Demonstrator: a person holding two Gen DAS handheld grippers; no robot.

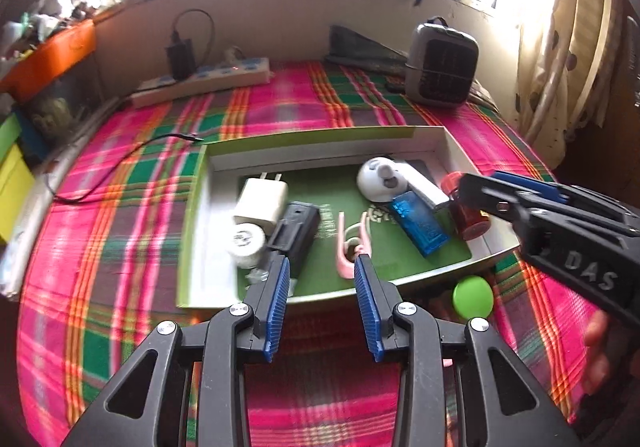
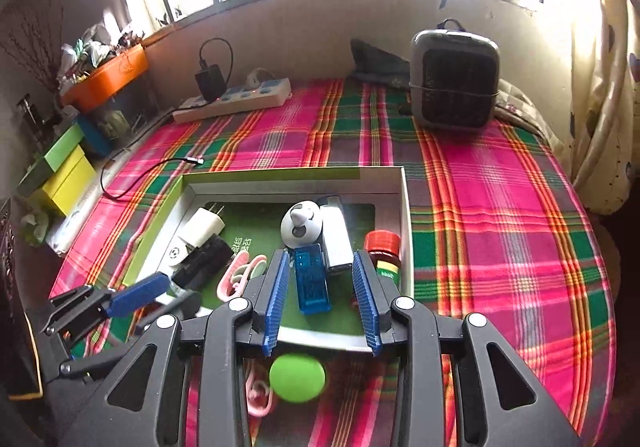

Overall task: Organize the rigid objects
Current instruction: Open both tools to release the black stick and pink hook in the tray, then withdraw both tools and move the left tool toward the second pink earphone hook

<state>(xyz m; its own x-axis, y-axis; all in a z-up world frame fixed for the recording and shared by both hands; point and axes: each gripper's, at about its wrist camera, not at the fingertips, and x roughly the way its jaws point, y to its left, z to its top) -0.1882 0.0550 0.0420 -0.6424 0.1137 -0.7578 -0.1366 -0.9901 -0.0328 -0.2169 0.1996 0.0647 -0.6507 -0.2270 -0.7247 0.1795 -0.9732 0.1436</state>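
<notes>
A shallow green-rimmed box (image 1: 192,227) (image 2: 406,207) lies on the plaid cloth. It holds a white charger (image 1: 260,203), a black adapter (image 1: 296,231), a pink clip (image 1: 348,247), a blue translucent device (image 2: 312,279) and a red-capped bottle (image 2: 384,251). My left gripper (image 1: 321,259) hovers open over the box's near edge with nothing between its pads. My right gripper (image 2: 320,255) is open above the blue device without touching it. A green disc (image 2: 297,377) (image 1: 472,297) and a second pink clip (image 2: 256,399) lie on the cloth just outside the box.
A power strip (image 1: 200,83) with a black plug sits at the back left, and a grey heater (image 2: 454,81) at the back right. A loose black cable (image 1: 120,167) trails left of the box. Yellow and green boxes (image 2: 64,171) stand at the left edge, a curtain at the right.
</notes>
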